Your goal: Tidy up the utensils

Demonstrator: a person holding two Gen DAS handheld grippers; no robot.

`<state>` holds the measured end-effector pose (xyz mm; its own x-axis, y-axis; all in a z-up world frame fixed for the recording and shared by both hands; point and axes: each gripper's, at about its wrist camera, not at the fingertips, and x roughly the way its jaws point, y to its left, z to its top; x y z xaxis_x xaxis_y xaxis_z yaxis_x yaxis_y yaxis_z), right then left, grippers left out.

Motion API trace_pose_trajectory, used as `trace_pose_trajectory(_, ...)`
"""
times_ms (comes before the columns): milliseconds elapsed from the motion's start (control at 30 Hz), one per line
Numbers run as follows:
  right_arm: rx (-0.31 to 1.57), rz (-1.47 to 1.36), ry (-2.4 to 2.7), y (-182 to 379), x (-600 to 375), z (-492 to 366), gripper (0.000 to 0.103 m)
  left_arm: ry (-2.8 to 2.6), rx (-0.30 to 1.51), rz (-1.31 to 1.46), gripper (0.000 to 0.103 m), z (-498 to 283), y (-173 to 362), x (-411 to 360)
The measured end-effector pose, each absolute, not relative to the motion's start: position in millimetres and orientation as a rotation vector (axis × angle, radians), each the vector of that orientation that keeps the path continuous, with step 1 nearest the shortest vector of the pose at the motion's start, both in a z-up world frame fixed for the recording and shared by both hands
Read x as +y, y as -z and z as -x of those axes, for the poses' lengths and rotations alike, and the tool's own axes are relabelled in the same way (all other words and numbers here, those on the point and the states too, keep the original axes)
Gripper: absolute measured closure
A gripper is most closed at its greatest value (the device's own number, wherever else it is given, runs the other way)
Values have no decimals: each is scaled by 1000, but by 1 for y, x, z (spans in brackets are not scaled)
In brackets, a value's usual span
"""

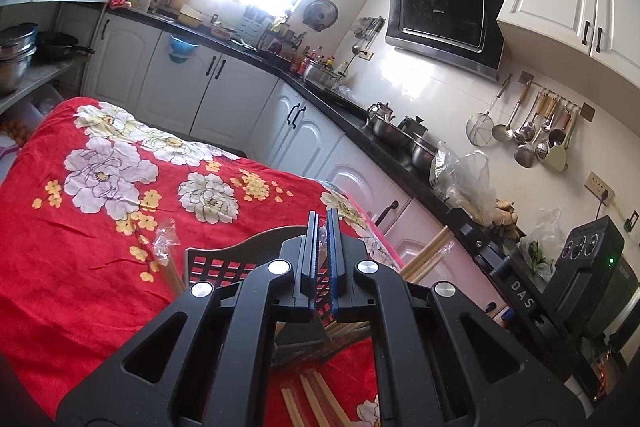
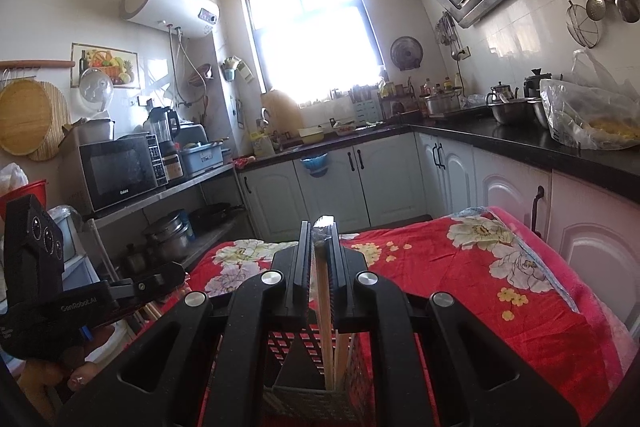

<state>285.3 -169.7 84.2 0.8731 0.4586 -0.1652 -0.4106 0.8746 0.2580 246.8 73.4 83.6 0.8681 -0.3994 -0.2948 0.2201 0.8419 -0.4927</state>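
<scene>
My right gripper (image 2: 320,231) is shut on wooden chopsticks (image 2: 325,303) with clear plastic wrap at their top. Their lower ends stand inside a dark lattice utensil holder (image 2: 304,401) on the red floral cloth. In the left wrist view my left gripper (image 1: 322,223) is shut above the same holder (image 1: 224,261), and I see nothing between its blue pads. More chopsticks lean out on the right (image 1: 428,255), and others lie on the cloth below (image 1: 308,401). A crumpled plastic wrapper (image 1: 164,241) sits with more chopsticks left of the holder. The left gripper (image 2: 176,275) also shows at the left of the right wrist view.
The red floral cloth (image 1: 100,227) covers a table. White cabinets under a black counter (image 2: 520,143) run along the back and right, with pots, bags and a dark appliance (image 1: 592,267). Shelves with a microwave (image 2: 120,171) stand on the left.
</scene>
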Motion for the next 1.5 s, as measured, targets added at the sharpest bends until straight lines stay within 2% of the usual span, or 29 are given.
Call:
trace_pose_trajectory(133,246,-212,-455,-84,-174,-281,86,323,405,468,102,-243,-84,75)
trace_pose_trajectory(300,262,-207,-450,-86,-177,-272,81,313,408,478,101,-237,-83,79)
trace_pose_trajectory(433,271,-197,-447,-87,-179,-263,77,304,417,483,85,-232,-81,80)
trace_pose_trajectory(867,350,-180,-458,-74,-182,-242,63,290,407,517,57,-207,-79,86)
trace_pose_trajectory(1033,364,-173,-468,-72,-181,-233,59,286,385,522,38,-191,-83,88)
trace_pose_trajectory(1067,365,-174,-470,-71,-180,-230,57,285,381,523,37,-188,-84,89)
trace_pose_trajectory(1133,368,-172,-476,-71,-180,-227,56,284,376,526,27,-183,-85,90)
trace_pose_trajectory(1333,371,-164,-491,-69,-180,-215,51,291,369,532,11,-168,-84,91)
trace_pose_trajectory(1500,385,-147,-498,-66,-178,-206,51,285,373,532,11,-157,-79,93)
